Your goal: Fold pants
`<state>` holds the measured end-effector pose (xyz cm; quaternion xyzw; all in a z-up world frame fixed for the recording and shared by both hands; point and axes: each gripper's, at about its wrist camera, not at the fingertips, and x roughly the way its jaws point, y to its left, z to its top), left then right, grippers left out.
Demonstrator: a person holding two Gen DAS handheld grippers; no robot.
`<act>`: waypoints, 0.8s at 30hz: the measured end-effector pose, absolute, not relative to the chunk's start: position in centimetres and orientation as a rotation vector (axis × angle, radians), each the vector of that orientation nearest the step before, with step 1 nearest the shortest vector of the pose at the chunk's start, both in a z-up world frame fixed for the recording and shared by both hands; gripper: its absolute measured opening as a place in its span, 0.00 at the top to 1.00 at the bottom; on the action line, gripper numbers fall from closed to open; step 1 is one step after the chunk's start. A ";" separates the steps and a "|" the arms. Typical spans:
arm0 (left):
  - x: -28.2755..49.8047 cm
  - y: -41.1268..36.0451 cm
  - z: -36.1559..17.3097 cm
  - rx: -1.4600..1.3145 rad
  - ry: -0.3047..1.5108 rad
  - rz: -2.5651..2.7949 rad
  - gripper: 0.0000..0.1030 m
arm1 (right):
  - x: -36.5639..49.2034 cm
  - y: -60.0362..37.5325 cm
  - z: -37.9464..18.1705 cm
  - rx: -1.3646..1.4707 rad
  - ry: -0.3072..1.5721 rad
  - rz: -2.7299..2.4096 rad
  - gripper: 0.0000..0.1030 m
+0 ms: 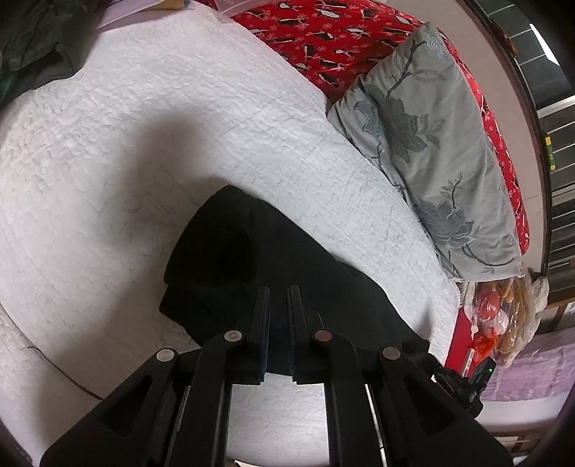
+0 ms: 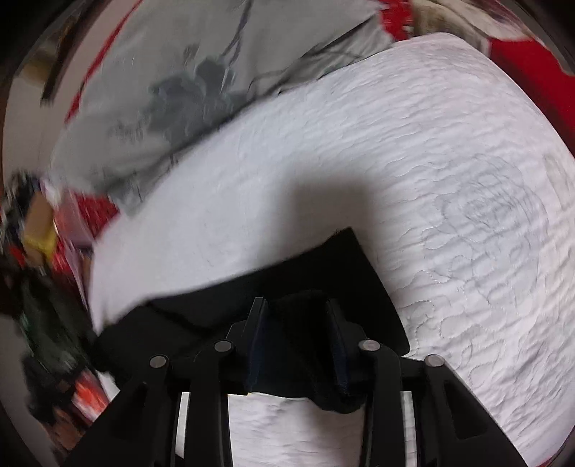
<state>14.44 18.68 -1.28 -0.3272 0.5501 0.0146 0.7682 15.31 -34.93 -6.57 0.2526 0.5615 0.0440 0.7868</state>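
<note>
Left gripper (image 1: 278, 292): fingers stand a narrow gap apart, with black fabric of the pants (image 1: 280, 258) lying in that gap. Whether the pads actually pinch the cloth cannot be told, since fingers and fabric are both black and merge.

Right gripper (image 2: 296, 305): fingers stand wider apart, with a raised fold of the pants (image 2: 323, 273) bunched between them and touching both inner faces. A lobe of the cloth hangs below the fingers toward the camera. This view is motion-blurred, mainly at its left edge.

Location of the pants: lying on the white quilt (image 1: 125, 161), partly folded into a compact dark mass, directly ahead of both grippers. In the right wrist view one squared corner of the cloth points away across the quilt (image 2: 449, 179).

Count: one pair of black pants; two grippers; one white quilt; one grey floral pillow (image 1: 427, 143) near the quilt's edge, also seen in the right wrist view (image 2: 172, 89); one red patterned blanket (image 1: 330, 32) beneath and behind the pillow; one dark green garment (image 1: 32, 43) at the far corner of the quilt.
</note>
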 end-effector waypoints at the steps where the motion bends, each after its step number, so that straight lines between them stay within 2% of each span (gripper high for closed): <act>1: 14.8 18.7 -1.2 -0.709 1.194 0.040 0.93 | 15.6 -34.5 -6.5 0.517 1.213 0.122 0.98; 4: 15.9 19.3 -0.4 -0.735 1.177 0.064 0.93 | 17.2 -34.1 -3.9 0.480 1.152 0.150 0.98; 7: 16.2 19.8 1.2 -0.748 1.119 0.073 0.93 | 17.9 -34.7 2.2 0.551 0.922 0.257 0.98; 10: 15.7 19.7 0.9 -0.724 1.110 0.081 0.93 | 17.0 -34.5 4.9 0.427 0.797 0.306 0.98; 14: 14.4 19.6 -3.0 -0.749 1.205 0.076 0.93 | 14.9 -34.6 -0.3 0.312 0.906 0.252 0.98; 18: 12.4 19.4 -4.0 -0.804 1.218 0.026 0.93 | 12.5 -36.3 -4.2 0.378 0.943 0.199 0.97; 23: 10.6 17.8 -4.6 -0.852 1.249 -0.034 0.81 | 11.9 -36.7 -4.9 0.413 0.953 0.178 0.97; 24: 10.1 17.7 -4.8 -0.874 1.244 -0.041 0.73 | 11.9 -36.7 -4.9 0.412 0.953 0.178 0.97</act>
